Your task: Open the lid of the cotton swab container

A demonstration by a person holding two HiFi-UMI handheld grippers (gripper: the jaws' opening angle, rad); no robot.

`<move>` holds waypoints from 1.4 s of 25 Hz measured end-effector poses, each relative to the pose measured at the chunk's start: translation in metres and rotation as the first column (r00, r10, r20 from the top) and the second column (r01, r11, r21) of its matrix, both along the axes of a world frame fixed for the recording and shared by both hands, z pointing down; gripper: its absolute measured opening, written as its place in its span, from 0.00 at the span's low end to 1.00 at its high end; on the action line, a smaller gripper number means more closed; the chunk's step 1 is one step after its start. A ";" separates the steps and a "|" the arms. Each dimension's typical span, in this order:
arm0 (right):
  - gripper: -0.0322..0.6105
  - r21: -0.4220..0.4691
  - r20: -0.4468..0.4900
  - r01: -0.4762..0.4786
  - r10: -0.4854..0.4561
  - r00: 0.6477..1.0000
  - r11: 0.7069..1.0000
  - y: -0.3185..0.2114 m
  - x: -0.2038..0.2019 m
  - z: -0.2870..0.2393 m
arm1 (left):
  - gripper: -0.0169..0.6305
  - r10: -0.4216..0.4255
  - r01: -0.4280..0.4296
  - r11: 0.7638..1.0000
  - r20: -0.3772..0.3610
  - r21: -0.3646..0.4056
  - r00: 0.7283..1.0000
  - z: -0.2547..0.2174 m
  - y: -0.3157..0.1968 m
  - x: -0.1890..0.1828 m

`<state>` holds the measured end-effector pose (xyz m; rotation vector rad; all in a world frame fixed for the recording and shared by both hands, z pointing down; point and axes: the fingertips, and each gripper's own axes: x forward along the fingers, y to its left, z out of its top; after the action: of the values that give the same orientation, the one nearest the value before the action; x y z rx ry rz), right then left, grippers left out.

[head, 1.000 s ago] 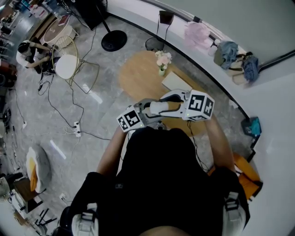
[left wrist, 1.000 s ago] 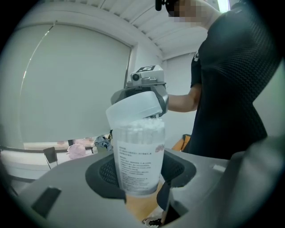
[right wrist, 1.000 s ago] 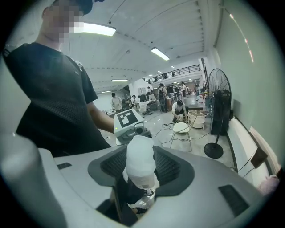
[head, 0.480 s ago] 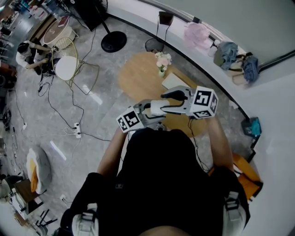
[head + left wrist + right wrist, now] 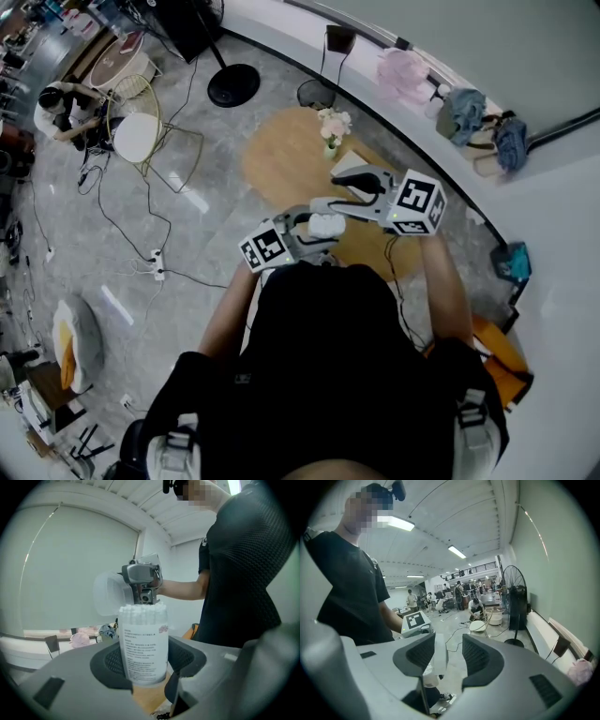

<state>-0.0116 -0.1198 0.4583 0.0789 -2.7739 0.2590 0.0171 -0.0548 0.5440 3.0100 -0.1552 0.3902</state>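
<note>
Left gripper view: swab container upright, clamped in left hand-held gripper.

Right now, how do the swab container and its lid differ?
The container stands upright between the left gripper's jaws, pads on its sides; the lid is off it, between the right gripper's jaws, which have just been closing. The container bears a printed label and is packed with swabs, tops bare; the lid is plain and empty. Both are see-through plastic.
</note>
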 end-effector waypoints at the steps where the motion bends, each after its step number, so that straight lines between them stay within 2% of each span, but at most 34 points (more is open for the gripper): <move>1: 0.32 0.005 -0.003 -0.011 0.011 1.000 1.000 -0.003 0.000 0.000 | 0.36 0.000 0.000 1.000 -0.001 0.001 1.000 -0.001 0.000 0.000; 9: 0.32 -0.003 0.030 -0.082 0.082 0.996 0.997 -0.023 0.000 0.008 | 0.36 -0.001 0.001 1.000 -0.015 0.008 1.000 -0.006 -0.002 -0.001; 13: 0.32 -0.012 0.016 -0.109 0.110 0.994 0.994 -0.027 0.001 0.010 | 0.36 -0.001 0.001 1.000 -0.030 0.005 1.000 -0.007 0.000 0.000; 20: 0.32 -0.022 0.011 -0.113 0.114 0.993 0.993 -0.027 -0.001 0.013 | 0.36 0.000 0.000 1.000 -0.010 0.004 1.000 -0.005 0.000 -0.003; 28: 0.32 -0.005 0.071 -0.106 0.106 0.992 0.994 -0.022 0.003 0.003 | 0.36 -0.010 0.009 1.000 -0.022 -0.023 1.000 -0.008 -0.004 -0.006; 31: 0.32 -0.022 0.097 -0.119 0.121 0.988 0.993 -0.018 0.009 0.001 | 0.36 -0.018 0.017 0.999 -0.032 -0.035 0.999 -0.008 -0.005 -0.009; 35: 0.32 -0.053 0.138 -0.155 0.161 0.977 0.987 -0.016 0.021 0.003 | 0.36 -0.028 0.028 0.999 -0.010 -0.025 1.000 -0.008 -0.008 -0.017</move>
<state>0.0091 -0.1358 0.4618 0.2815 -2.9053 0.3772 0.0001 -0.0627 0.5362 2.9810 -0.1897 0.3715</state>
